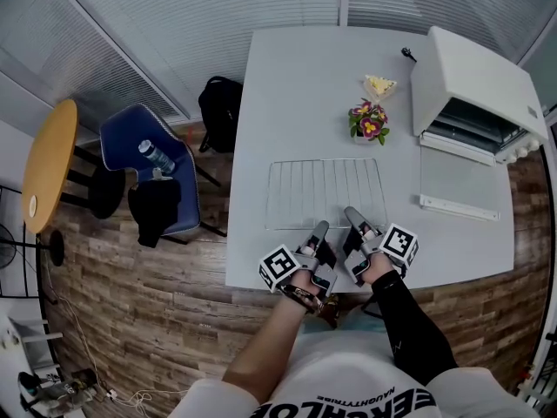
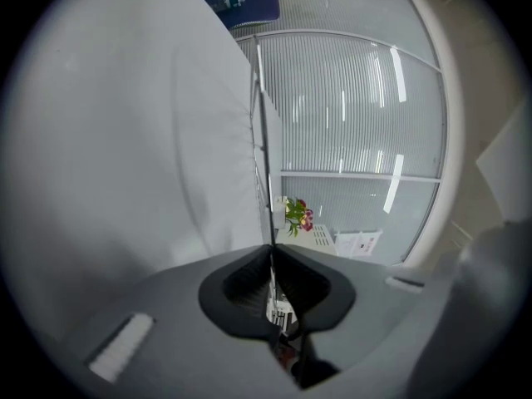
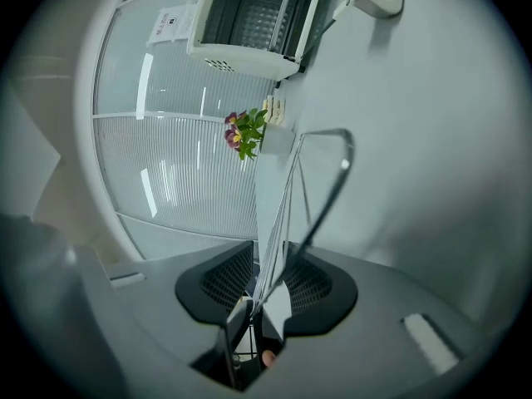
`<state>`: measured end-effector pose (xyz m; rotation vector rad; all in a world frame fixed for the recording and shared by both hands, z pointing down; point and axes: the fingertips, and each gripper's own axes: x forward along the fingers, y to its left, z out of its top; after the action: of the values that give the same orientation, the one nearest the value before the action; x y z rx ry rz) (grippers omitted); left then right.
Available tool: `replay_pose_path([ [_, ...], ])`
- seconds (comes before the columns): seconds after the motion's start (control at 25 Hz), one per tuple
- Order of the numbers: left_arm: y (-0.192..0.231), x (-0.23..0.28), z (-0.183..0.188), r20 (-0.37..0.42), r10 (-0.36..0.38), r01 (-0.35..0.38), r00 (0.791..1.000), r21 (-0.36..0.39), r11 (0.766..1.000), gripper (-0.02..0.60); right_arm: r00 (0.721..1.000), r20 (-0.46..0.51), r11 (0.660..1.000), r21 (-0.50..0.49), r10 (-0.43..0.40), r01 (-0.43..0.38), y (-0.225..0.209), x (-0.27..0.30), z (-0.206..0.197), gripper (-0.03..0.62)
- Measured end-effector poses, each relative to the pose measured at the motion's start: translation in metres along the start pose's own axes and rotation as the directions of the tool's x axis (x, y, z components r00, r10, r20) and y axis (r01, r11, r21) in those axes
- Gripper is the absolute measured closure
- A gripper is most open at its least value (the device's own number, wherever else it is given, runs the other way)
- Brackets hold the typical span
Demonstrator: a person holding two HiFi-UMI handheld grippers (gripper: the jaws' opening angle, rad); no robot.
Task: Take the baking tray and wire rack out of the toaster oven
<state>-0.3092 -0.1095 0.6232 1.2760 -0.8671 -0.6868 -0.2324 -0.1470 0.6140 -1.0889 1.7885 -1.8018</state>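
Observation:
The wire rack (image 1: pixel 324 192) lies flat on the white table (image 1: pixel 287 85), its near edge by the table's front. My left gripper (image 1: pixel 320 229) is shut on that near edge; in the left gripper view the rack (image 2: pixel 264 165) runs edge-on straight into the closed jaws (image 2: pixel 272 252). My right gripper (image 1: pixel 352 214) is at the same edge, further right. Its jaws (image 3: pixel 268 264) stand apart with the rack's wires (image 3: pixel 287 198) between them, not pressed. The white toaster oven (image 1: pixel 474 81) stands at the right with its door (image 1: pixel 459 177) folded down. A metal tray (image 3: pixel 258 11) shows inside.
A small pot of flowers (image 1: pixel 370 120) and a yellow item (image 1: pixel 379 85) sit between the rack and the oven. Left of the table stand a blue chair (image 1: pixel 126 142) with a bottle, a black bag (image 1: pixel 220 107) and a round wooden table (image 1: pixel 48 159).

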Motion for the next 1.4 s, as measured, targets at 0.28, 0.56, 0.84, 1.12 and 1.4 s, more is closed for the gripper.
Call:
replay_pose_path([
  [0.28, 0.003, 0.011, 0.001, 0.005, 0.021, -0.022, 1.000, 0.008, 1.000, 0.508, 0.999, -0.041, 0.999, -0.048, -0.003, 0.001, -0.002, -0.011, -0.013, 0.500],
  [0.56, 0.018, 0.013, 0.003, 0.017, 0.095, -0.095, 0.995, 0.018, 0.995, 0.510, 0.997, -0.067, 0.997, -0.079, -0.033, 0.027, -0.006, -0.020, -0.017, 0.500],
  [0.84, 0.027, 0.012, -0.003, 0.016, 0.137, -0.138, 0.990, 0.034, 0.990, 0.509, 0.994, -0.079, 0.995, -0.075, -0.073, 0.067, -0.020, -0.029, -0.019, 0.500],
  [1.12, 0.038, 0.006, -0.009, 0.020, 0.194, -0.195, 0.981, 0.046, 0.980, 0.509, 0.986, -0.111, 0.989, -0.091, -0.127, 0.117, -0.033, -0.037, -0.026, 0.500],
  [1.4, 0.052, -0.001, -0.012, 0.011, 0.272, -0.272, 0.962, 0.062, 0.960, 0.470, 0.978, -0.132, 0.983, -0.112, -0.161, 0.147, -0.038, -0.038, -0.029, 0.500],
])
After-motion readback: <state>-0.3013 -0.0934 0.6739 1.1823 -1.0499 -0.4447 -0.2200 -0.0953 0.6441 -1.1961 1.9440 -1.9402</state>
